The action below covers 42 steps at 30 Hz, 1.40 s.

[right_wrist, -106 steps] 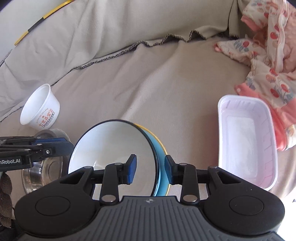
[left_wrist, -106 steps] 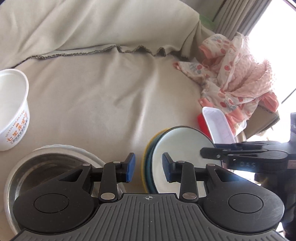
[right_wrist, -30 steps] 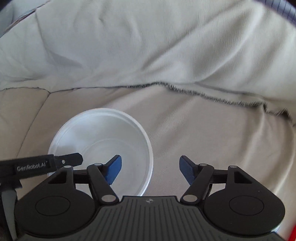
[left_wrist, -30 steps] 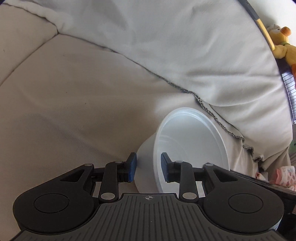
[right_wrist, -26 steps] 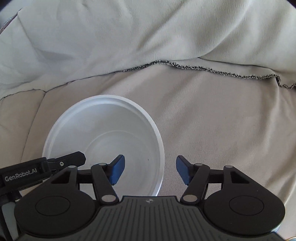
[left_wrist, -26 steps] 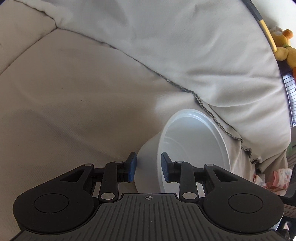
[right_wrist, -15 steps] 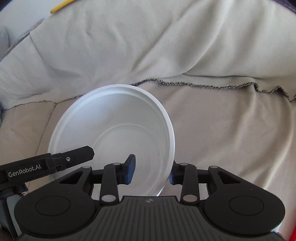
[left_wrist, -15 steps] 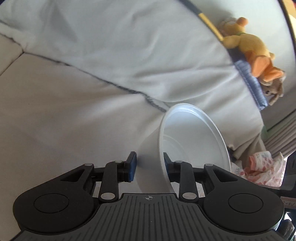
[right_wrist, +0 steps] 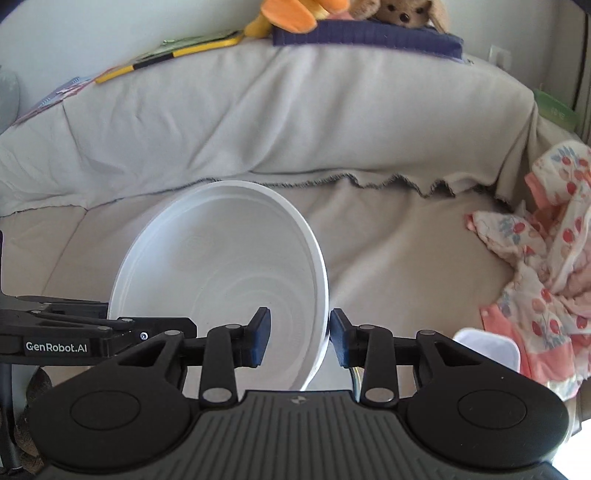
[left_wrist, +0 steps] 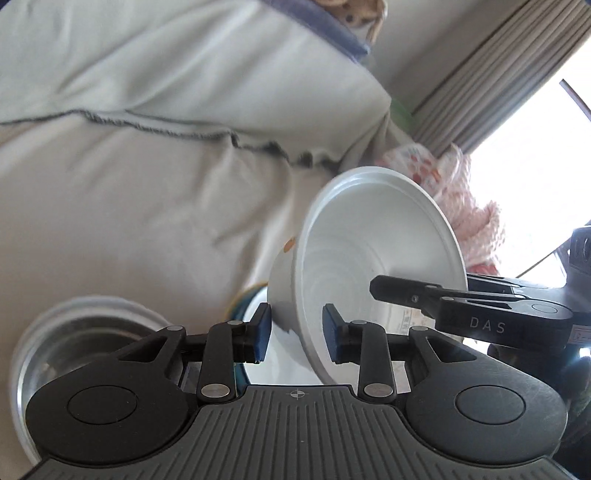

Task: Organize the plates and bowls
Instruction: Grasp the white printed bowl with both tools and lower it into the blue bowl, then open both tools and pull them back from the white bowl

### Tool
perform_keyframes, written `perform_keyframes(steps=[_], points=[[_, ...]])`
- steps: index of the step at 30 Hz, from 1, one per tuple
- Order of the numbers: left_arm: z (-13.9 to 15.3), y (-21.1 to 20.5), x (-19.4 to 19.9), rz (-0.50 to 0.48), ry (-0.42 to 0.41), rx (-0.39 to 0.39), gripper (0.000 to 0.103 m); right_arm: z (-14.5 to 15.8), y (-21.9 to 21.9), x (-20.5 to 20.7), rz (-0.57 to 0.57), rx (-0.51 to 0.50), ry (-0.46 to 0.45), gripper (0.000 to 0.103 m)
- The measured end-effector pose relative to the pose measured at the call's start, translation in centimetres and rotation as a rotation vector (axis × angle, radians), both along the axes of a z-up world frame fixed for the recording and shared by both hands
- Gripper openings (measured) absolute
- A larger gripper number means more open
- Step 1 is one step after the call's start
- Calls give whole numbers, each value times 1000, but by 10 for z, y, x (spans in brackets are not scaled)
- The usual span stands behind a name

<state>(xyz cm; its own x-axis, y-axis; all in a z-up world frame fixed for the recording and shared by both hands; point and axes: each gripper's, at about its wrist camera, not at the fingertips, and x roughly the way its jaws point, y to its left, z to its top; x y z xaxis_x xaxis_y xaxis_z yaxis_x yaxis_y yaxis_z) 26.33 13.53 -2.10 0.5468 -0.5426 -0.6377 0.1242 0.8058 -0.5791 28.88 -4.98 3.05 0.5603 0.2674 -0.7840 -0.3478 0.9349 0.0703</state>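
Observation:
A white plastic bowl (left_wrist: 373, 258) with orange print on its side is held in the air, tilted, over the sofa seat. My left gripper (left_wrist: 295, 338) is shut on its near wall. My right gripper (right_wrist: 299, 339) is shut on the opposite rim of the same bowl (right_wrist: 221, 266). Below the bowl in the left wrist view lies the stack of plates (left_wrist: 255, 317) with a white top and blue and yellow edges. A steel bowl (left_wrist: 74, 336) sits to its left on the cushion.
A beige cover drapes the sofa (right_wrist: 388, 236). Pink patterned clothes (right_wrist: 546, 266) lie at the right, with a white plastic tray (right_wrist: 487, 350) in front of them. Plush toys (right_wrist: 332, 11) sit on the sofa back. Curtains (left_wrist: 491, 70) hang at the far right.
Both grippers have lifted the white bowl off the cushion and carried it right, over the plate stack. The right gripper, open a second ago, closed on the rim.

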Motion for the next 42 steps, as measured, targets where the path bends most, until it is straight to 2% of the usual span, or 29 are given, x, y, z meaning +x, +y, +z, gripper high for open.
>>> perform_keyframes(steps=[6,10,20,25,28,30,32,34,37,40,42], points=[[-27,-16,4,6,66,71,31,-56,-28,5,-52,52,148,34],[-31,-14,5,1,81,79,31,-75,-19,9,-60,36,162,33],[-4,8,-3,22,13,16,32,-63,-26,10,-93,39,102,33],[1,16,-5,38,6,5,32,-58,-35,9,-116,63,92,33],[6,25,-12,54,-12,35,32,-49,-39,-5,-114,64,47,34],[10,39,-22,81,-37,82,32,-35,-40,-30,-75,80,-22,36],[14,54,-35,115,-66,149,32,-24,-41,-57,-37,133,-58,44],[15,69,-51,162,-73,222,32,-22,-38,-82,30,213,-56,51],[7,91,-72,262,-40,305,32,-36,-17,-107,140,270,-8,52],[-10,113,-91,367,13,309,32,-64,11,-120,187,274,20,52],[-26,127,-98,411,60,252,32,-84,31,-123,151,237,15,52]])
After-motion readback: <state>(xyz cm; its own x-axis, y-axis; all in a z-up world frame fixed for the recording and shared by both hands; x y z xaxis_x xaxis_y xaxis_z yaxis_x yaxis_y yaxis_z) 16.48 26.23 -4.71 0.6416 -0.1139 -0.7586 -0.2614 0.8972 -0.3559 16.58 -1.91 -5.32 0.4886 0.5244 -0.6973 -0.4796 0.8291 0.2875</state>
